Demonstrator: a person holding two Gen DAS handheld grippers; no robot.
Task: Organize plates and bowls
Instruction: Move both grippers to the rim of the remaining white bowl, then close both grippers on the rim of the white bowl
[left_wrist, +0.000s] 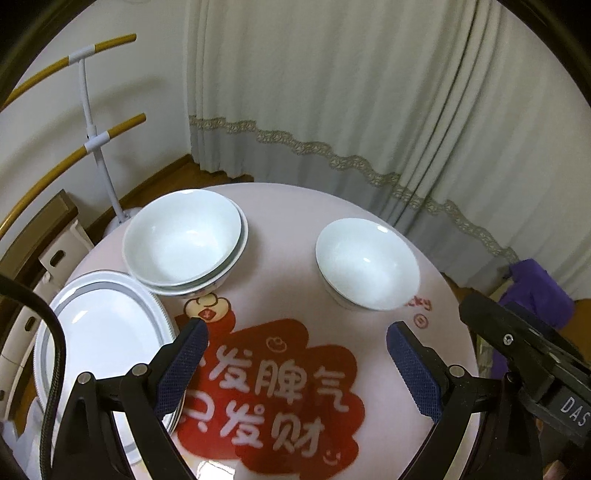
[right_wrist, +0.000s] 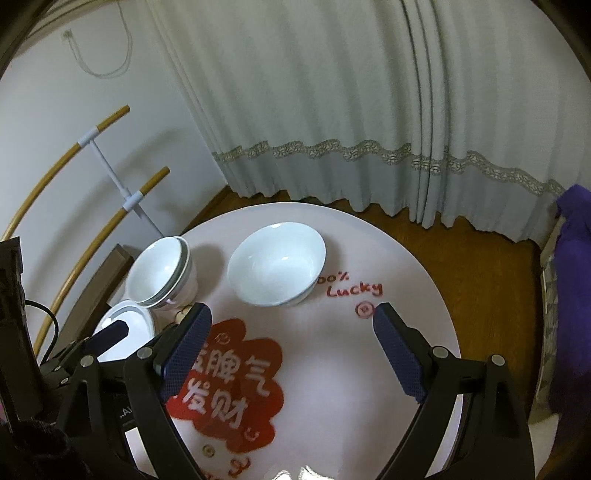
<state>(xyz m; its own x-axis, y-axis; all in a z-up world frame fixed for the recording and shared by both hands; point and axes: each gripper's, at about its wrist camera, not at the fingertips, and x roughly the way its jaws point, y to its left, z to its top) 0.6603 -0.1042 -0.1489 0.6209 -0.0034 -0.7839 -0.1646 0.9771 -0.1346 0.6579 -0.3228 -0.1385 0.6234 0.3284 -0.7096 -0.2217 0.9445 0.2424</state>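
On the round pink table stands a single white bowl, upright and apart from the rest. Left of it sits a stack of nested white bowls. A stack of white plates with grey rims lies at the table's left edge. My left gripper hovers open above the red print, nothing between its blue pads. My right gripper is open too, short of the single bowl, and shows as a black body at the right of the left wrist view.
A pale curtain hangs behind the table. A white and yellow rack stands at the back left, with a box below it. A purple cloth lies at the right over the wooden floor.
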